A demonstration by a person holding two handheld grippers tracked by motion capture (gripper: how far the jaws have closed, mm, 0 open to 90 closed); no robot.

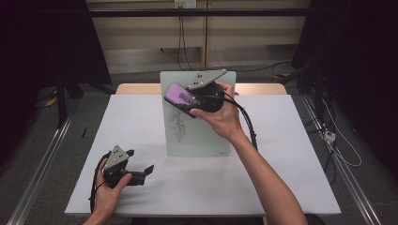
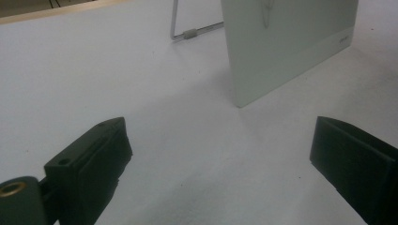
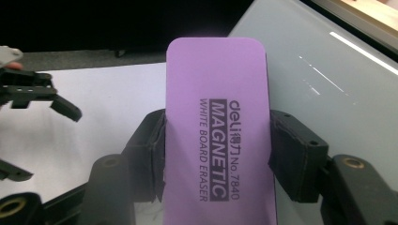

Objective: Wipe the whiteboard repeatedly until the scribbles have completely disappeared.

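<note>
Purple magnetic whiteboard eraser (image 3: 218,136) sits clamped lengthwise in my right gripper (image 1: 195,101) against the upright white glass board (image 1: 206,136), pencil-like scribble (image 1: 177,123) just below; left gripper (image 1: 141,166) idles wide, empty.

A white sheet covers the worktop (image 1: 141,140), and a strip of bare pale wood (image 1: 136,88) shows along its far edge. Grey floor (image 1: 56,140) lies around it on every side. A metal rail (image 1: 37,178) runs along the floor at the left and another (image 1: 347,183) at the right. Black curtains (image 1: 42,42) hang at the left, with more (image 1: 356,47) at the right, both in deep shadow. Behind stands a beige wall (image 1: 145,33) with a socket (image 1: 184,3) at the top, from which dark cables (image 1: 182,42) drop. A white cable (image 1: 342,150) lies at the right.
</note>
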